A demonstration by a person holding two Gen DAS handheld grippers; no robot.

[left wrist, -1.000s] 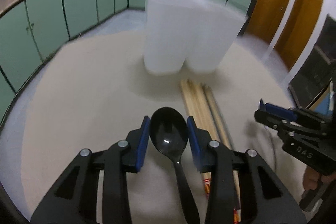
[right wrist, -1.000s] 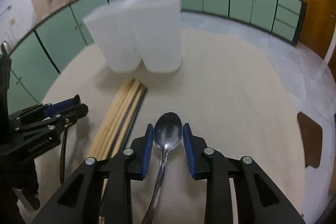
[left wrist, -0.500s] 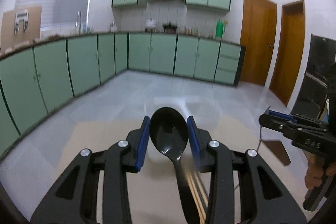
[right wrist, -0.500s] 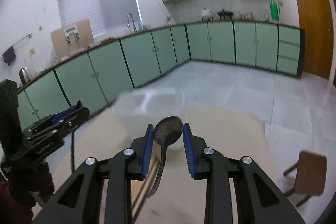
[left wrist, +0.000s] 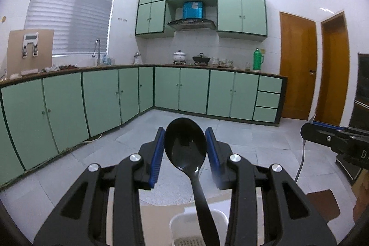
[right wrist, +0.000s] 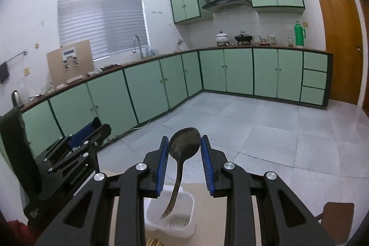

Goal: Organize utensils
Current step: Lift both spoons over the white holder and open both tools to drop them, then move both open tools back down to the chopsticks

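My left gripper (left wrist: 185,149) is shut on a black plastic spoon (left wrist: 185,149), bowl up between the blue pads, handle hanging down over a white container (left wrist: 178,220) on the table. My right gripper (right wrist: 184,151) is shut on a metal spoon (right wrist: 184,145), its handle pointing down into a white container (right wrist: 186,202) with a perforated bottom. Each gripper shows in the other's view: the right one in the left wrist view (left wrist: 332,137), the left one in the right wrist view (right wrist: 80,137). Both are raised high above the table.
The beige table (right wrist: 214,211) lies below. Wooden chopstick ends (right wrist: 154,242) show at the bottom of the right wrist view. A brown chair (right wrist: 339,218) stands to the right. Green kitchen cabinets (left wrist: 103,98) line the far walls.
Both grippers have lifted and tilted up with their spoons. The view went from the tabletop and chopsticks to the room, with the white containers now directly below the spoon handles.
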